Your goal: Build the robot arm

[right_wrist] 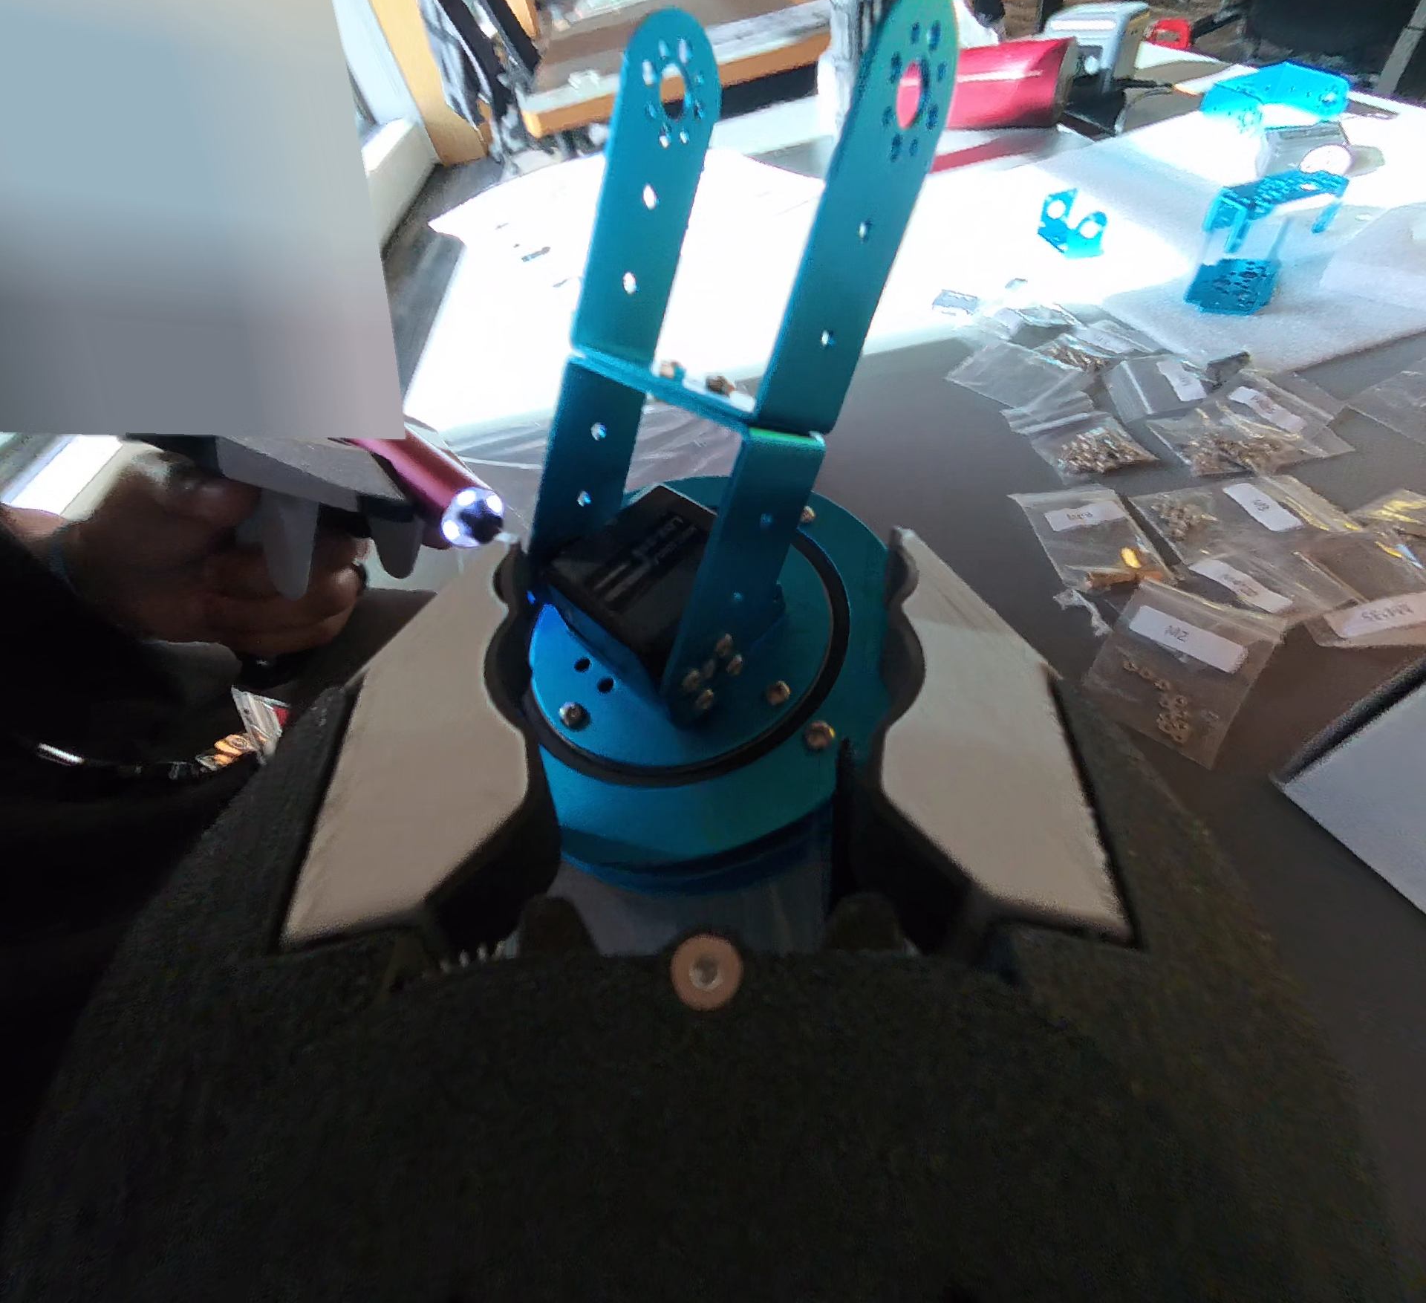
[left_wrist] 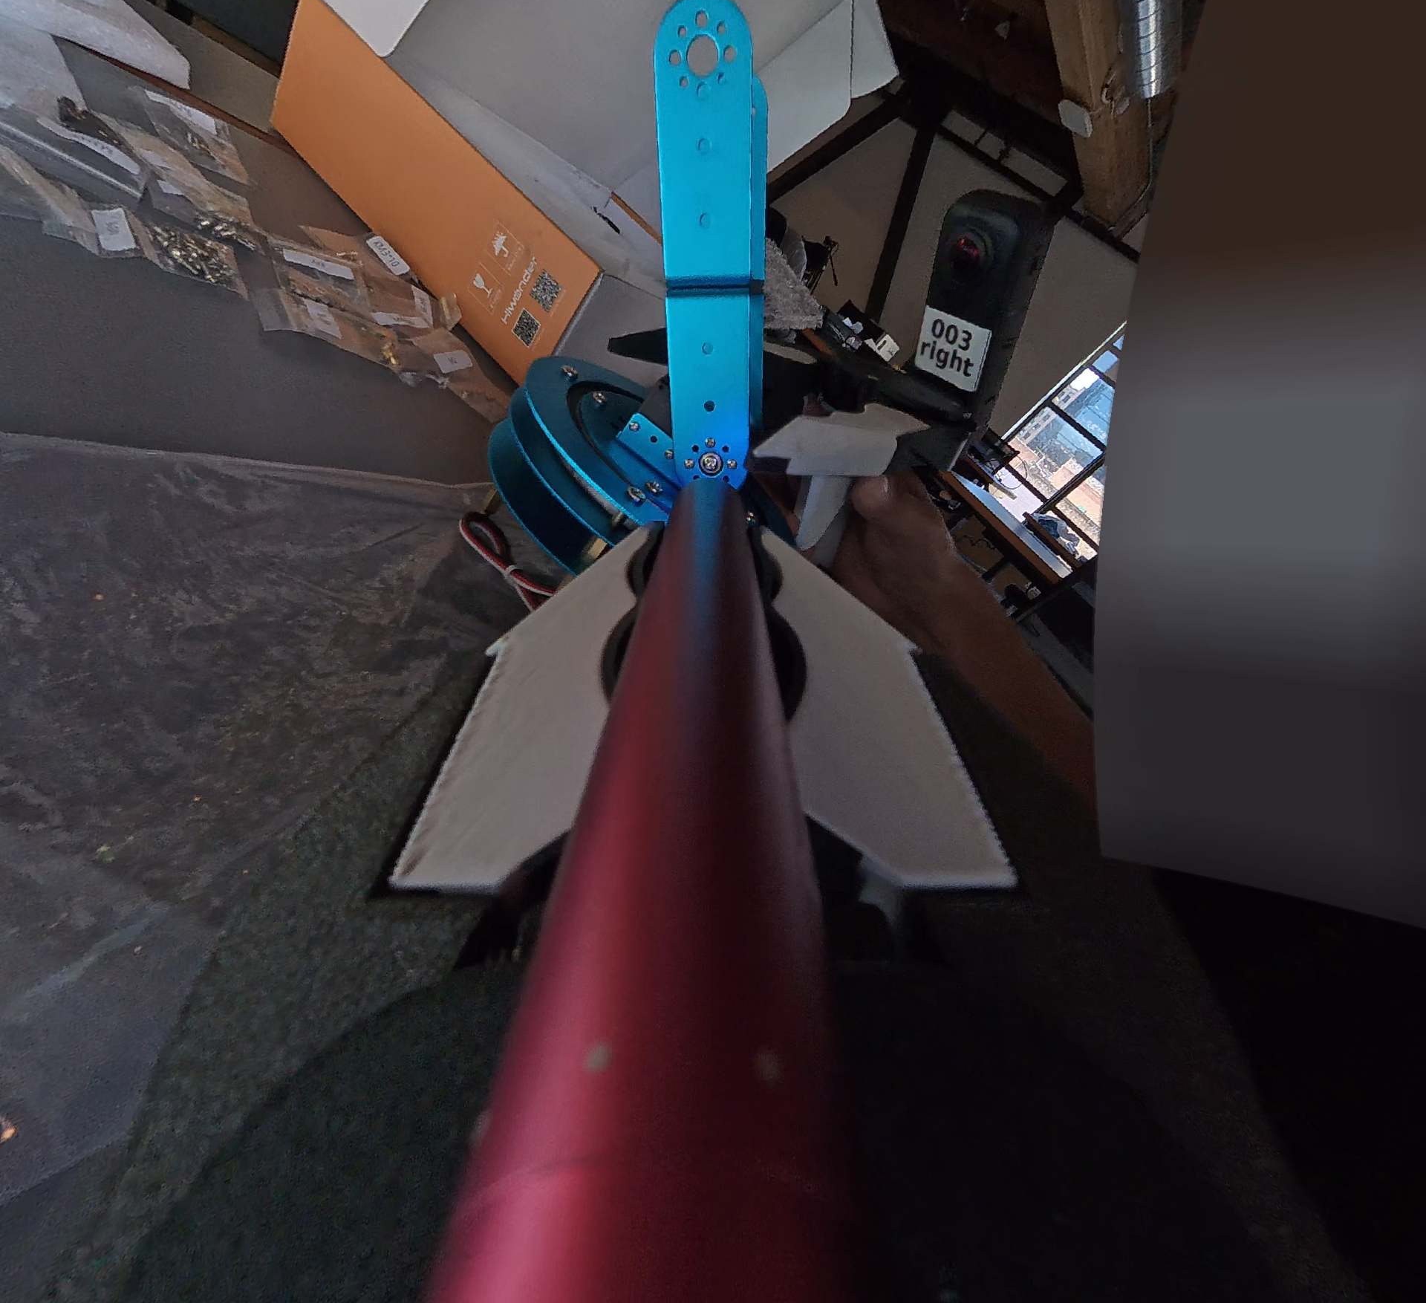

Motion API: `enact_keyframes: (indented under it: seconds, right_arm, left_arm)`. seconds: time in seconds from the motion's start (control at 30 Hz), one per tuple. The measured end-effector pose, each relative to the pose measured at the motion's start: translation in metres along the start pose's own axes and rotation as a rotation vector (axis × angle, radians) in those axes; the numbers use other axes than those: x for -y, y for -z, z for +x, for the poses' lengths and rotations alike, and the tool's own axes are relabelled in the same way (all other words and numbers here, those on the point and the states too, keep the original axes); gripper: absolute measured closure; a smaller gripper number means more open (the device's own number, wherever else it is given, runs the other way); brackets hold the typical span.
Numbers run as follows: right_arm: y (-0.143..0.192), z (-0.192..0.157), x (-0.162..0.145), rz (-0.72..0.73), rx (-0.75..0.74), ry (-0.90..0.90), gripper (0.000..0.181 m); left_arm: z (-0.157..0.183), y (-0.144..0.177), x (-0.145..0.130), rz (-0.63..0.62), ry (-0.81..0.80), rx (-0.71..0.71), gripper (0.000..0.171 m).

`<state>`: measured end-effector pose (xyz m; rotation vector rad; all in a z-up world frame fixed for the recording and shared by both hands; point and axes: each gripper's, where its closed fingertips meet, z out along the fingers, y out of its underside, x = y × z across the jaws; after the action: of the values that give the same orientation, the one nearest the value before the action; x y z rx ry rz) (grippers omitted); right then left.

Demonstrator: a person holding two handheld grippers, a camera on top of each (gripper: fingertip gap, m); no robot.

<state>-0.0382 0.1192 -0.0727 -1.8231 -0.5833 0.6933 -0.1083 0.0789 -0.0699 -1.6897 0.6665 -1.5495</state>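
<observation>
My left gripper (left_wrist: 706, 571) is shut on a red electric screwdriver (left_wrist: 679, 880) that runs forward between its white fingers. The screwdriver's tip meets a screw hub at the foot of an upright blue metal bracket (left_wrist: 706, 201). The bracket stands on a round blue base (left_wrist: 555, 471). My right gripper (right_wrist: 706, 571) is shut around that blue base (right_wrist: 694, 795), with a black servo (right_wrist: 648, 571) and the two-armed bracket (right_wrist: 664, 201) rising from it. In the right wrist view the left gripper (right_wrist: 363, 486) comes in from the left, and the screwdriver's lit tip (right_wrist: 472, 517) is at the bracket's lower left arm.
Several small plastic bags of screws (right_wrist: 1157, 517) lie on the dark table (right_wrist: 964, 417), and they also show in the left wrist view (left_wrist: 193, 224). An orange and white cardboard box (left_wrist: 432, 185) stands behind. Loose blue parts (right_wrist: 1235, 247) sit on white foam. A white box corner (right_wrist: 1373, 810) is at the right.
</observation>
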Motion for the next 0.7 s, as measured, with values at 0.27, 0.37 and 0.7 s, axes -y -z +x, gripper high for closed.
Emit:
enact_keyframes:
  seconds: [0.27, 0.37, 0.7]
  right_arm:
    - [0.037, -0.005, 0.000, -0.021, -0.200, 0.048, 0.096]
    - [0.042, -0.012, -0.004, -0.020, -0.275, 0.022, 0.099]
    - [0.046, -0.027, -0.007, -0.024, -0.561, 0.052, 0.110]
  left_arm:
    - [0.001, 0.001, 0.000, -0.011, 0.013, -0.016, 0.149]
    - [0.000, 0.002, -0.001, -0.020, -0.005, -0.006, 0.149]
    - [-0.015, 0.035, 0.022, 0.023, -0.083, 0.061, 0.149]
